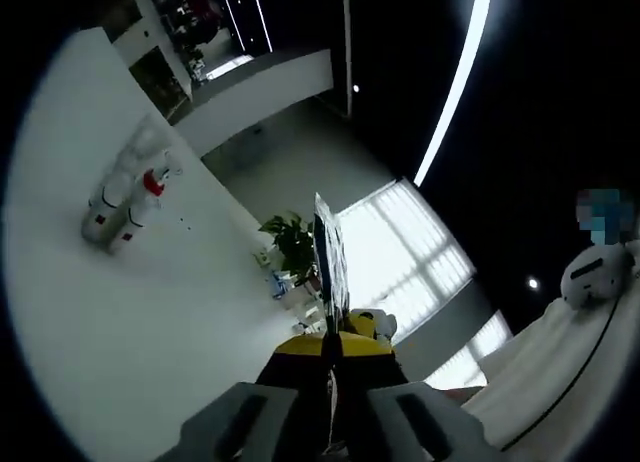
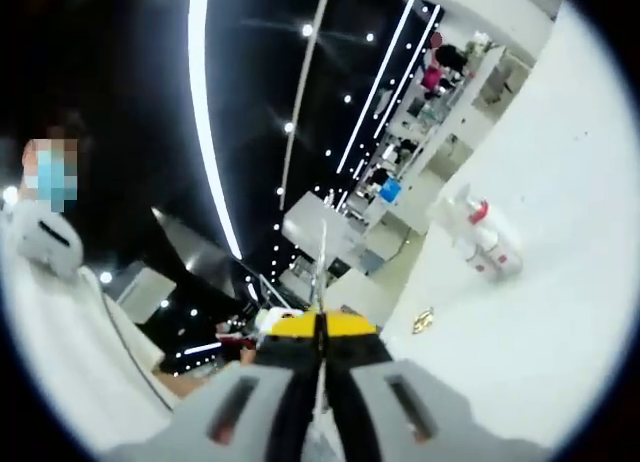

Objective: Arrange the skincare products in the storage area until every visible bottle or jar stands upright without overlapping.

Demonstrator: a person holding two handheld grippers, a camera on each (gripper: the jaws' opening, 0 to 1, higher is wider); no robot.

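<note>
A small cluster of white skincare bottles [image 1: 125, 207] with red caps and labels sits close together on the white table [image 1: 150, 322], far from my left gripper [image 1: 326, 222]. Its jaws are pressed together into a thin edge, with nothing visible between them. The right gripper view shows the same bottles [image 2: 482, 237] on the table [image 2: 540, 312], up and to the right of my right gripper [image 2: 322, 244]. That gripper is also shut and holds nothing. Both views are strongly rolled and the bottles are small, so I cannot tell whether each one stands upright.
A small gold-coloured item [image 2: 422, 320] lies on the table near its edge. A potted plant [image 1: 293, 244] and small items stand beyond the table. A person in white [image 1: 590, 312] is close by. Shelving [image 2: 440, 72] lies further off.
</note>
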